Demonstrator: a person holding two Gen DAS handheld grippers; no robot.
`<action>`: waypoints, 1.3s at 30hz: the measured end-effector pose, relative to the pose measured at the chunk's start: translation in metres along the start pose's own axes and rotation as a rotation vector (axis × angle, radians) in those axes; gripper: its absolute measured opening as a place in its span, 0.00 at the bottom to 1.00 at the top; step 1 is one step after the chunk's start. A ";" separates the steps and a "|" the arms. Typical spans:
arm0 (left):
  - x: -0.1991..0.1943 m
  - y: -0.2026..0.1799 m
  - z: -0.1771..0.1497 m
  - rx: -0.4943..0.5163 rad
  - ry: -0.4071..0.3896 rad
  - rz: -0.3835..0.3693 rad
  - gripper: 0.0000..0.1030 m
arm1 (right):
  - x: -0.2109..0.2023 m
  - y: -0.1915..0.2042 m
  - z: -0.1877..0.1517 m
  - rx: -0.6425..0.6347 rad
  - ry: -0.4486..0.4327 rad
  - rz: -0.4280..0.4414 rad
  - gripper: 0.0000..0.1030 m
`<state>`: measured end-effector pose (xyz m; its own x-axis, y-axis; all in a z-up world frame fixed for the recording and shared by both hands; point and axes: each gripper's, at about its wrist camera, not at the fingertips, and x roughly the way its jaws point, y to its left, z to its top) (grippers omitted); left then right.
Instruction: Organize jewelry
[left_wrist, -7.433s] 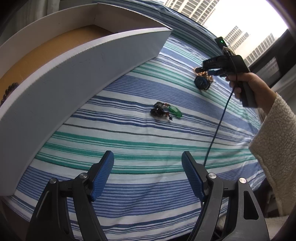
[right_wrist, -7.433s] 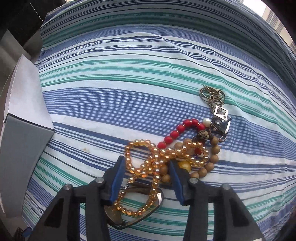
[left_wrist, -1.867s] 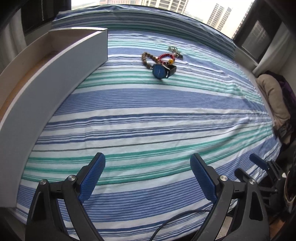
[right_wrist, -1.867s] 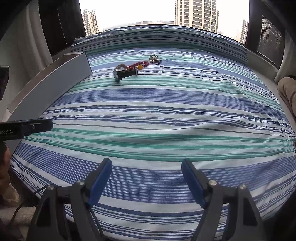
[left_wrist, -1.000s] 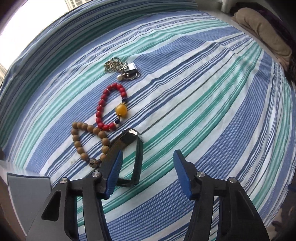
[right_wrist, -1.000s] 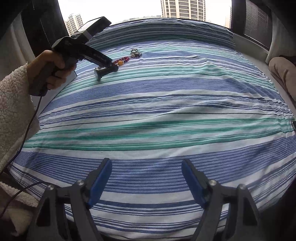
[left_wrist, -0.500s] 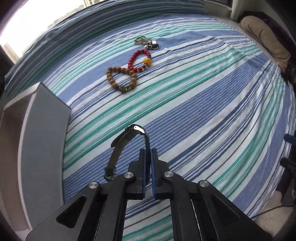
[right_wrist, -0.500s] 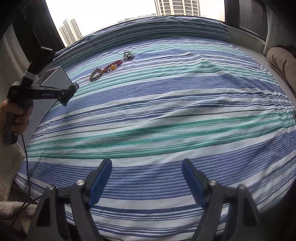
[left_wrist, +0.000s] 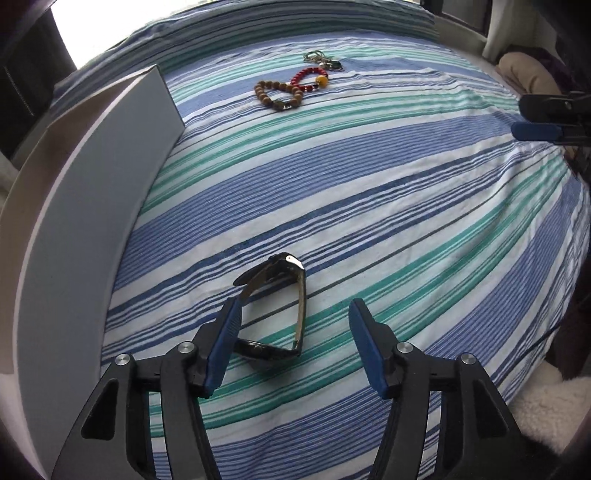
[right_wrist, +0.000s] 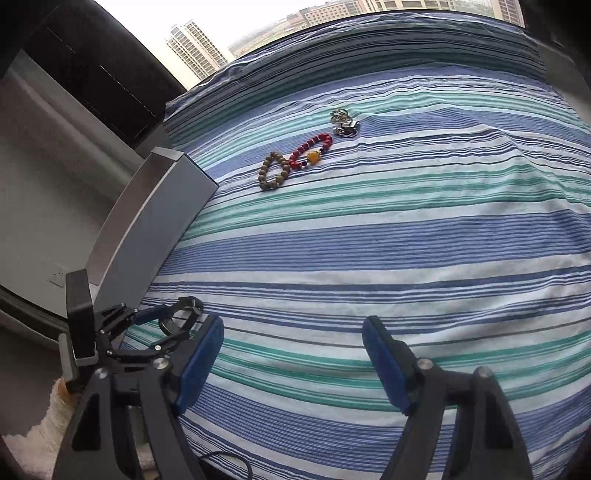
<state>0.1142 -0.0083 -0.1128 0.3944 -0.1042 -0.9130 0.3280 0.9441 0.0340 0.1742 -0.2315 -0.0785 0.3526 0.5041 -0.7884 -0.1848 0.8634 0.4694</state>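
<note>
Now the left gripper (left_wrist: 295, 332) hangs over the striped bedsheet (left_wrist: 388, 192) with its two blue pads apart; the jaws have just been opening, and the wristwatch (left_wrist: 284, 306) lies on the sheet between them, released. The watch rests on its side, its strap forming a loop, with the clasp end pointing away from the camera and the case near the left pad (left_wrist: 225, 339). Whether that pad touches the case I cannot tell, because it hides part of it. The right pad stands clearly apart from the watch. To the left of the watch runs the long wall of the white box (left_wrist: 92, 192), near but not touching it. Far up on the sheet, well apart from the watch, lie the wooden bead bracelet (left_wrist: 277, 94), the red bead bracelet (left_wrist: 308, 77) with one yellow bead, touching it, and just beyond them a small bunch of metal rings (left_wrist: 321, 61). The right gripper (right_wrist: 291, 354) is held wide, with nothing between its pads, only the sheet under them. In its view the left gripper appears at the lower left, beside the box, and a fluffy white sleeve (right_wrist: 44, 424) shows below it.
</note>
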 end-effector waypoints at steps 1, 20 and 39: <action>-0.004 0.002 -0.001 -0.019 -0.013 -0.021 0.61 | 0.007 0.000 0.014 0.016 0.010 0.026 0.77; -0.076 0.084 -0.083 -0.363 -0.153 -0.023 0.73 | 0.183 0.082 0.149 -0.139 0.059 -0.113 0.21; -0.057 0.091 -0.073 -0.420 -0.087 -0.008 0.73 | 0.202 0.076 0.134 -0.329 0.189 -0.218 0.13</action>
<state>0.0584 0.1061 -0.0877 0.4702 -0.1214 -0.8742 -0.0398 0.9866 -0.1584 0.3540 -0.0664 -0.1485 0.2470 0.2778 -0.9283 -0.4183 0.8947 0.1565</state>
